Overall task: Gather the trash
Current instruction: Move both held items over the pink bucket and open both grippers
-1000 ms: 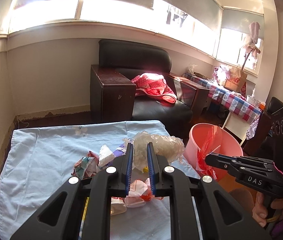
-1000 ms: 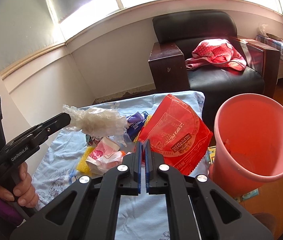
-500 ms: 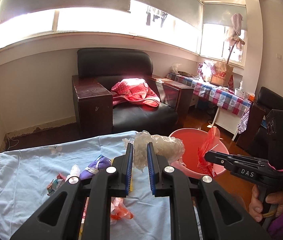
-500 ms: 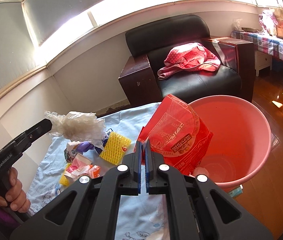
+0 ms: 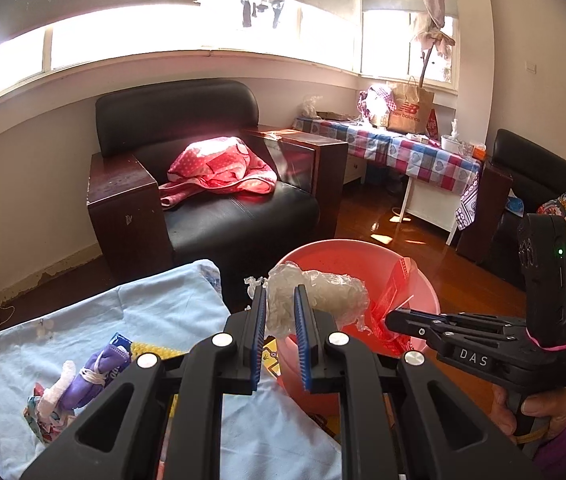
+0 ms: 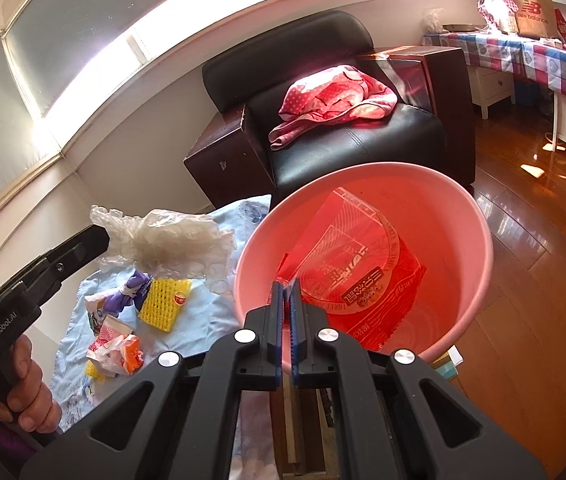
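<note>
Trash: red wrapper [image 6: 363,280] and crumpled plastic [image 5: 323,296], clamped over pink bucket [image 6: 479,248].

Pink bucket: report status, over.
Right gripper shut on red wrapper, hanging inside pink bucket. Left gripper shut on crumpled clear plastic, at bucket's rim. Nothing in the way; more trash on blue cloth.

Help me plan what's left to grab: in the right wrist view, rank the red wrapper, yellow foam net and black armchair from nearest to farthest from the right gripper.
1. Red wrapper, pinched in the right gripper, over the bucket.
2. Yellow foam net, left, on the cloth.
3. Black armchair, behind the bucket.
</note>
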`<state>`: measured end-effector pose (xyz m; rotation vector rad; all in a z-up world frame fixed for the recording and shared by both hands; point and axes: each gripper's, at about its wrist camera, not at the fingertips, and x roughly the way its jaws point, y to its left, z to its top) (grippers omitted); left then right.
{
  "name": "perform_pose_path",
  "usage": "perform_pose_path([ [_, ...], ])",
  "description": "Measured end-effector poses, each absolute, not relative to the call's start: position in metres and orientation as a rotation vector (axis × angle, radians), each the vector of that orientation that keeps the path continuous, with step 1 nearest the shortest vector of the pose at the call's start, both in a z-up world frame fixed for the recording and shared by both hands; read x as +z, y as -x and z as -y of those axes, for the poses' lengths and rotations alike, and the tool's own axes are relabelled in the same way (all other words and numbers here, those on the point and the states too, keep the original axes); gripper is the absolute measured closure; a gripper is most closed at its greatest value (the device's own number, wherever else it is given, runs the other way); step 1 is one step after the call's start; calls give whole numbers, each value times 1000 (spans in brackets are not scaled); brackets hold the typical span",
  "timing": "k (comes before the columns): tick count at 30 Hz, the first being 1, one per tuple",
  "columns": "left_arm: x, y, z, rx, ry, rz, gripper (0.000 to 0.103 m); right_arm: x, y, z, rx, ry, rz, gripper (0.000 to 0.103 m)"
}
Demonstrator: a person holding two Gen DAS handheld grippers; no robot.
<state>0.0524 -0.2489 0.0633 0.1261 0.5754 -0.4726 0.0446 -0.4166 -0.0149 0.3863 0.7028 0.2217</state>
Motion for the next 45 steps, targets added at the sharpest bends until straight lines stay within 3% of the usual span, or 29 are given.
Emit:
perform_pose_path([
  [10,29,-70,296,-492,-203,-671,88,-33,-50,437,213,-415,-738,99],
  [15,20,-74,301,-482,-199,-703,82,-38,-56,436,211,-387,-767,99],
  [19,16,-79,303,-483,-181,-721,69,-43,-62,440,211,-385,-800,98],
  [24,18,-82,301,-479,-147,-726,64,-47,-71,442,215,-374,-841,96],
  [25,19,-83,299,-476,-134,-726,63,-47,-72,442,219,-372,-846,95],
  [27,22,-83,295,-471,-112,-724,62,-46,-73,442,227,-368,-849,80],
  [30,26,-81,289,-461,-94,-716,62,-44,-71,441,237,-365,-839,68],
  [41,33,-61,260,-433,-24,-740,62,-24,-47,437,151,-337,-739,66],
  [45,39,-49,240,-404,15,-735,62,-16,-38,434,121,-337,-733,54],
])
